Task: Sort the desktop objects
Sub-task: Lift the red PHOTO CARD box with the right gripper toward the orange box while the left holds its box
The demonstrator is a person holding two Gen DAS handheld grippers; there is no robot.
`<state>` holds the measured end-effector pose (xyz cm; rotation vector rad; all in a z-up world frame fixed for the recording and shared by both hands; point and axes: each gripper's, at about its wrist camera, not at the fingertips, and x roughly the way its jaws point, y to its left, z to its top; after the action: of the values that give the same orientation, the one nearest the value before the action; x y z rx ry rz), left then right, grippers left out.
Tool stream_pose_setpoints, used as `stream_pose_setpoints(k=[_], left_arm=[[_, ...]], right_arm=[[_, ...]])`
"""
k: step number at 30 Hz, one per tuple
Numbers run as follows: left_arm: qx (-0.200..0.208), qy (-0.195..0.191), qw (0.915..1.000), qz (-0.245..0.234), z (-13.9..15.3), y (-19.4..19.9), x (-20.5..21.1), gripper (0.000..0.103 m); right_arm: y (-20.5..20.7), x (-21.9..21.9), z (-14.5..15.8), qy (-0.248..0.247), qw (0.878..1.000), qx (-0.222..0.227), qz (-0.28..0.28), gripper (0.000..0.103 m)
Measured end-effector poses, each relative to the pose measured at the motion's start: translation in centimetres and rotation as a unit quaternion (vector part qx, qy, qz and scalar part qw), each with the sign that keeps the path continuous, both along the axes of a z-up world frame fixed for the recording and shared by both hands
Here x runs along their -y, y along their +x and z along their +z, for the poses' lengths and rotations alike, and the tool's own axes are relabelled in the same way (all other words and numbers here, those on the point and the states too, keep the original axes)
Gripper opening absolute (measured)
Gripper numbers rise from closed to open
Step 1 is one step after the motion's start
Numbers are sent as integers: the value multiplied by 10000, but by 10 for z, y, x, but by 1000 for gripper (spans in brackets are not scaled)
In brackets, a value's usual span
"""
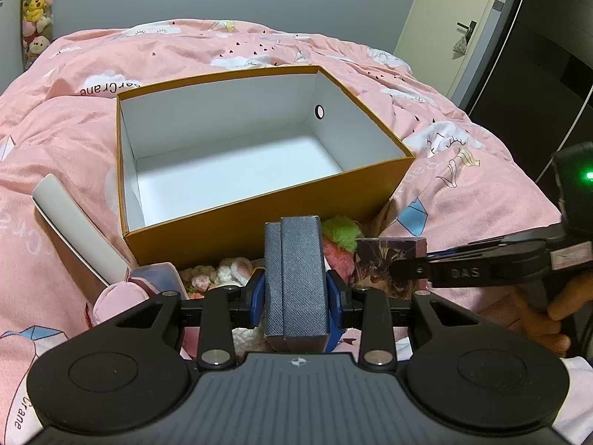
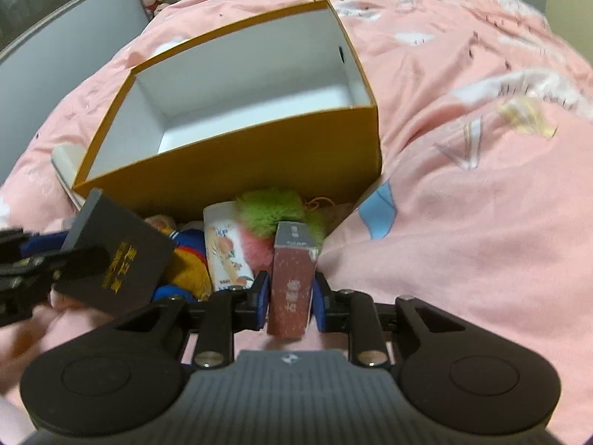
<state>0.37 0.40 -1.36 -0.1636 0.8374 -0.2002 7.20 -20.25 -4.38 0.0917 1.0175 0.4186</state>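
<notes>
In the left wrist view my left gripper [image 1: 296,291] is shut on a dark grey textured box [image 1: 300,259], held upright between its blue pads. Just ahead stands an open yellow carton [image 1: 259,222] with a white inside and nothing in it. In the right wrist view my right gripper [image 2: 291,298] is shut on a small reddish-brown box [image 2: 292,274], just in front of the carton [image 2: 241,159]. That box also shows at the right of the left wrist view as the patterned box [image 1: 385,259]. The dark box [image 2: 118,256] bears gold lettering.
Between the grippers and the carton lie a green and pink fluffy pompom [image 2: 270,211], a white can with a peach print [image 2: 226,252], a blue and yellow plush doll [image 2: 189,270] and crochet flowers [image 1: 222,272]. A white lid [image 1: 74,226] leans at the left. A pink duvet [image 2: 463,185] covers the bed.
</notes>
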Motion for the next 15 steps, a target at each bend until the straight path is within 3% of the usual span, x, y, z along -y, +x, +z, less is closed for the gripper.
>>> stream_pose_setpoints(k=[6,15], left_arm=[[121,-37,9999,25,5,-3,0,38],[521,-280,9981,152,42,-10,-11,38]], right_arm=[[-4,3,6,103,9999,12,-10,25],[-12,4,78,686,9940,608,596,25]])
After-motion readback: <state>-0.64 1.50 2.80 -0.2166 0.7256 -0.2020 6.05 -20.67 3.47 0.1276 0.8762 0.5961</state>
